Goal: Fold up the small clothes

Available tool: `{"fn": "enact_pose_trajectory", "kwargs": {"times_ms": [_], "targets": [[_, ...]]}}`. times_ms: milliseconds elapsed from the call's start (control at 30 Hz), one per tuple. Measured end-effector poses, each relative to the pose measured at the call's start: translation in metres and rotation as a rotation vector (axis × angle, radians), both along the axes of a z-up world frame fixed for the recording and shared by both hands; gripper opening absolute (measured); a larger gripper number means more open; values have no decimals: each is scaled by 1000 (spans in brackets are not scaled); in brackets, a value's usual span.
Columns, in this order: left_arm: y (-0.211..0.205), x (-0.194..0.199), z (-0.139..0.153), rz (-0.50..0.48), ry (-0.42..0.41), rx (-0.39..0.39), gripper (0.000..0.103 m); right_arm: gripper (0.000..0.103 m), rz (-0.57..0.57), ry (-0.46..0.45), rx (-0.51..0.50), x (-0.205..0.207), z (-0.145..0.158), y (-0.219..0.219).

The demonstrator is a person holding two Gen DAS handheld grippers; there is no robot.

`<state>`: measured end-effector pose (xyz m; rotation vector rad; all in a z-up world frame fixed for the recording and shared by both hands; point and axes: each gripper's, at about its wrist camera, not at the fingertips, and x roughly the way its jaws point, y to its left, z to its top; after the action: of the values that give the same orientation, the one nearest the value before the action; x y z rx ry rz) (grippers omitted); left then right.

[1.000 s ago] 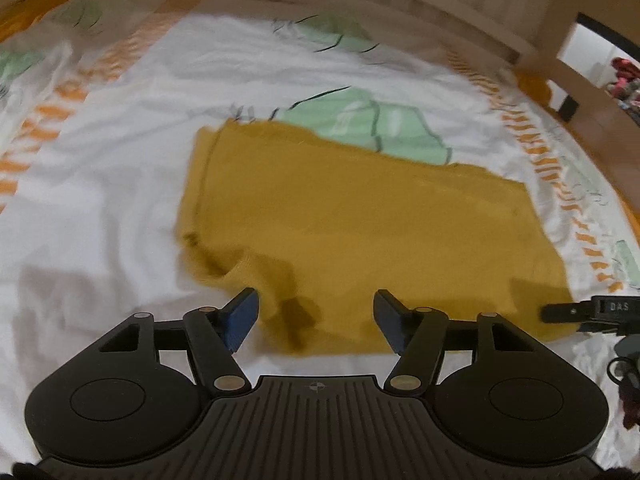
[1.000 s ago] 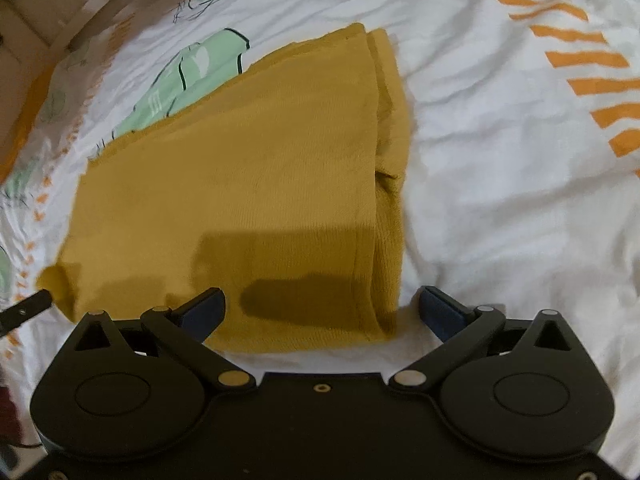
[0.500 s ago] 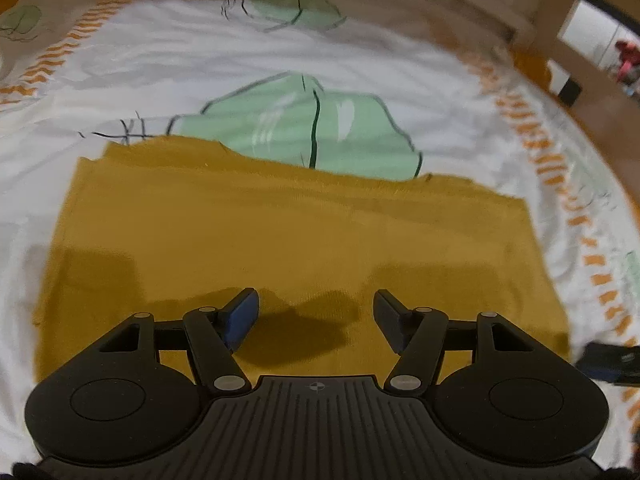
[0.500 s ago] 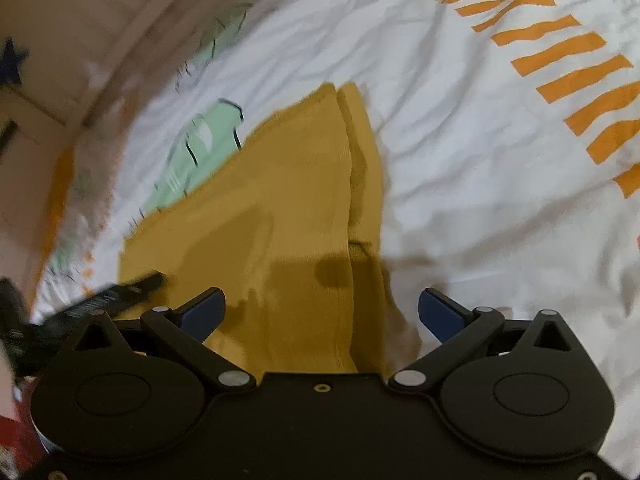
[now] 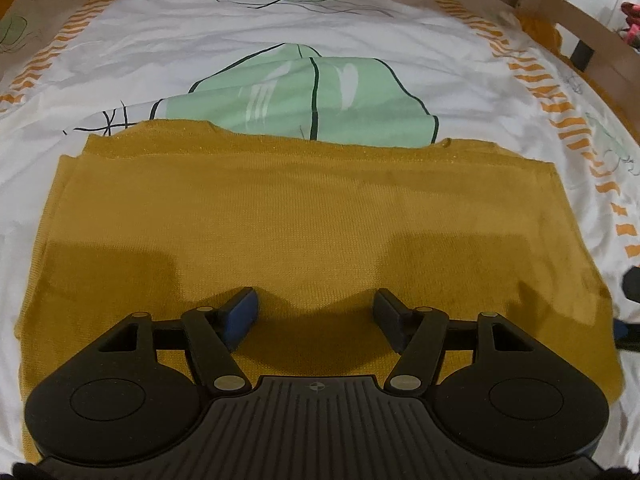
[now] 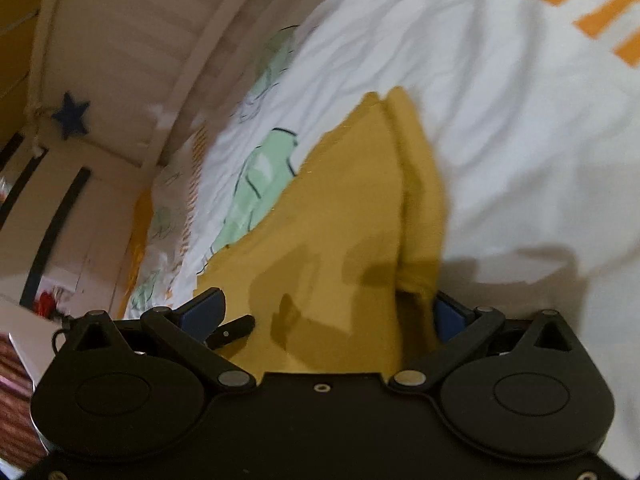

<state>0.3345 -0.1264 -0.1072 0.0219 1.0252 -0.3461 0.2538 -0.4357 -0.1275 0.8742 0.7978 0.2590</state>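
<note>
A mustard-yellow knit garment point(image 5: 256, 216) lies folded flat on the bed. In the left wrist view my left gripper point(image 5: 316, 316) is open just above the garment's near middle, jaws wide, holding nothing. In the right wrist view the same garment point(image 6: 340, 216) shows with its doubled right edge point(image 6: 420, 200). My right gripper point(image 6: 324, 316) is open, tilted, low over the garment's near end, with the doubled edge reaching down by its right finger point(image 6: 448, 316). A dark tip of the left gripper point(image 6: 236, 330) pokes in at the left.
The bed sheet point(image 5: 280, 12) is white with green shapes and orange stripes. A wooden bed frame point(image 5: 568, 4) runs at the far right. In the right wrist view a padded headboard point(image 6: 132, 40) with a blue star point(image 6: 72, 116) rises at the left.
My left gripper has moved over the garment toward its middle and come lower. My right gripper has swung and tilted toward the garment's doubled right edge. Both stayed open.
</note>
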Motion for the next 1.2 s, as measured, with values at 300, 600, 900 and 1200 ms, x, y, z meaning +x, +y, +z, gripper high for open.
{"fn": "enact_pose_trajectory", "kwargs": {"times_ms": [300,600,900,1200], "targets": [[-3,2,-1,1,-4,3,63,103,-8,-45,134,22,-9,-10],[19,-6,11,39,1,-73,58,102,-13,-19,149,19,-11,-13],[107,-47,28,128,0,-53,58,98,22,-12,-11,21,-1,7],[155,-43,35,176,2,-76,58,33,-33,52,-180,15,7,12]]}}
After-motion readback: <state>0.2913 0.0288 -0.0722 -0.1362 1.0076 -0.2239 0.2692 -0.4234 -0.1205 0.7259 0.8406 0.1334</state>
